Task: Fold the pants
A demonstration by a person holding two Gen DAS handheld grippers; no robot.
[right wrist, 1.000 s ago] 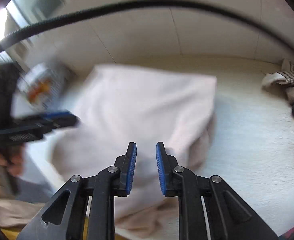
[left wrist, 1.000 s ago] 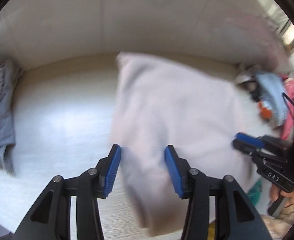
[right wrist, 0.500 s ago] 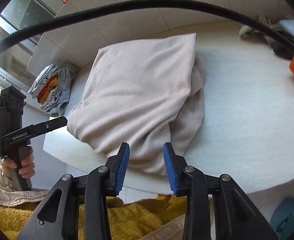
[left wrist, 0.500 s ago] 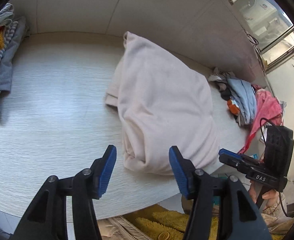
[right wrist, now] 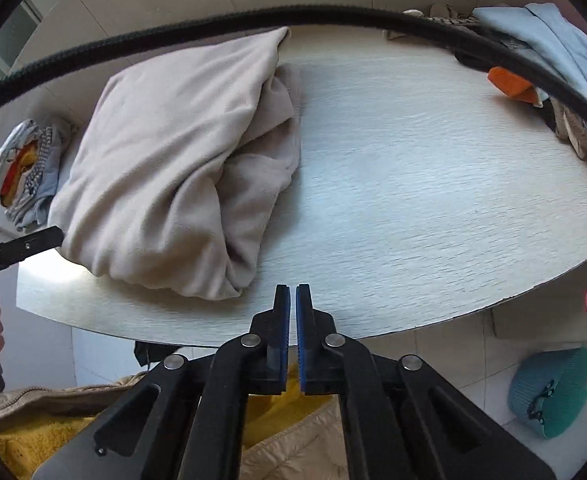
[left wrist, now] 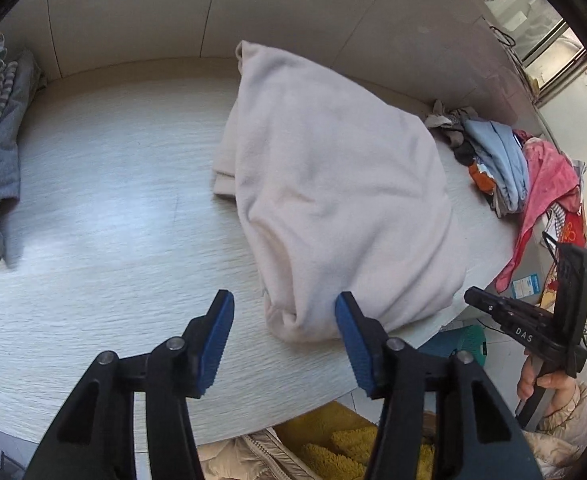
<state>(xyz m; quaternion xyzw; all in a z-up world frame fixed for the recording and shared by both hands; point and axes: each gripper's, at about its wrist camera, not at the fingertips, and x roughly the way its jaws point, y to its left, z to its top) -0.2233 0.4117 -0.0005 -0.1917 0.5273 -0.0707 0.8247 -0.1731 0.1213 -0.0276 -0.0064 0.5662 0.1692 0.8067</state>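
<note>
Where left gripper (left wrist: 283,316) gapes, pants (left wrist: 333,184) just ahead.

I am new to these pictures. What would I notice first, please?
First, the beige pants, folded into a thick bundle on the pale table, near its front edge. Next, the left gripper with blue pads, open just before the bundle. Piles of colourful clothes lie at the table's ends.
</note>
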